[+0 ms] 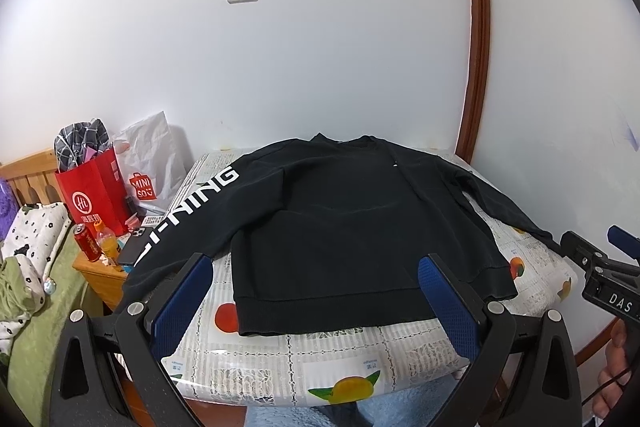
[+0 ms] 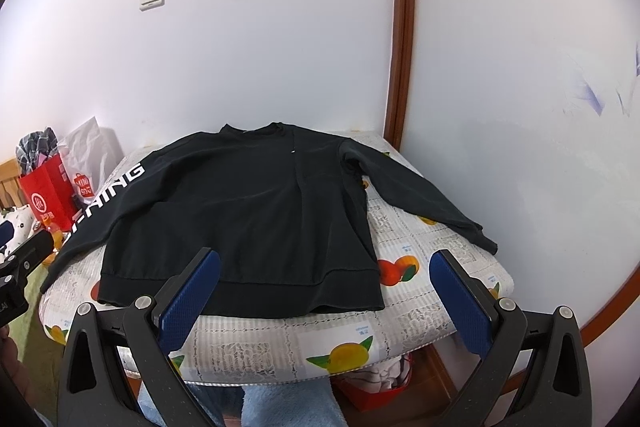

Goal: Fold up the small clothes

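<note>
A black long-sleeved sweatshirt [image 1: 340, 227] [image 2: 248, 215] lies flat on a small table [image 1: 360, 363] [image 2: 320, 331] covered in a fruit-print cloth, collar toward the wall and hem toward me. White lettering runs down its left sleeve [image 1: 192, 207], which hangs over the table's left edge. The right sleeve [image 2: 416, 195] stretches to the right edge. My left gripper [image 1: 316, 267] hovers open above the near hem, nothing between its blue pads. My right gripper [image 2: 324, 263] is open too, over the hem's right part. The right gripper's body [image 1: 600, 267] shows at the left wrist view's right edge.
A white wall stands right behind the table, with a brown wooden door frame [image 1: 480, 47] at right. Left of the table, a nightstand [image 1: 100, 271] holds a red bag [image 1: 94, 191], a white shopping bag [image 1: 154, 163], a can, a bottle and a phone. A bed [image 1: 36, 267] lies further left.
</note>
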